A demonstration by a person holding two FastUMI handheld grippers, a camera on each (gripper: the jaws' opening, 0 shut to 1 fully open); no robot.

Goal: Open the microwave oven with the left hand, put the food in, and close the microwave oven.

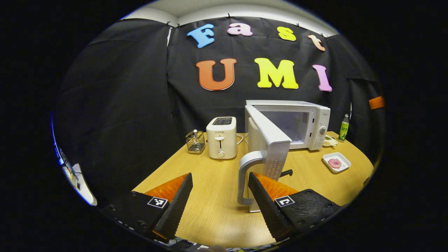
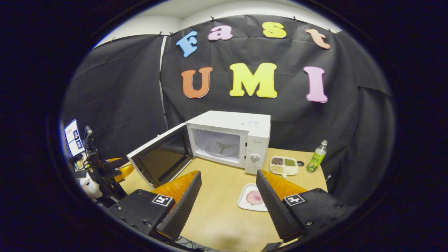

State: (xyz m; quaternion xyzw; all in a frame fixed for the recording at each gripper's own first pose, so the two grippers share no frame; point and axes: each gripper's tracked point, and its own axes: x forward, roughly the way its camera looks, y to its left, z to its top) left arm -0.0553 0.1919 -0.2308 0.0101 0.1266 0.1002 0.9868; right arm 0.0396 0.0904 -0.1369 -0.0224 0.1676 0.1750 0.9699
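The microwave oven (image 2: 241, 140) is found at the rear of the wooden table (image 2: 217, 210), against the black cloth wall (image 2: 115, 91). Its door (image 2: 159, 159) is swung wide open to the left, and the cavity with its turntable ring (image 2: 221, 147) is exposed and holds nothing. In the left gripper view the door's outer face and its pale handle (image 1: 246, 178) are seen edge-on, just ahead of the left gripper (image 1: 220, 196); the handle lies close to one finger, but contact cannot be confirmed. The jaws of the left gripper are spread wide and nothing is held between them.

The food, a pink round item (image 2: 254, 197), is seen on a white square dish (image 2: 245, 203) on the table in front of the microwave oven, to the right of the door. The dish is partly hidden behind a finger of the right gripper (image 2: 227, 196), whose jaws are likewise spread wide and empty.

Beside the control panel a compartmented tray of grains (image 2: 284, 165) is noted, and further right a green bottle (image 2: 316, 156) stands upright near the table edge. To the left of the microwave oven, in the left gripper view, a white toaster (image 1: 221, 138) and a wire holder (image 1: 195, 141) are placed side by side.

The table surface is light wood grain. A white ceiling strip (image 1: 224, 10) is visible above the cloth.
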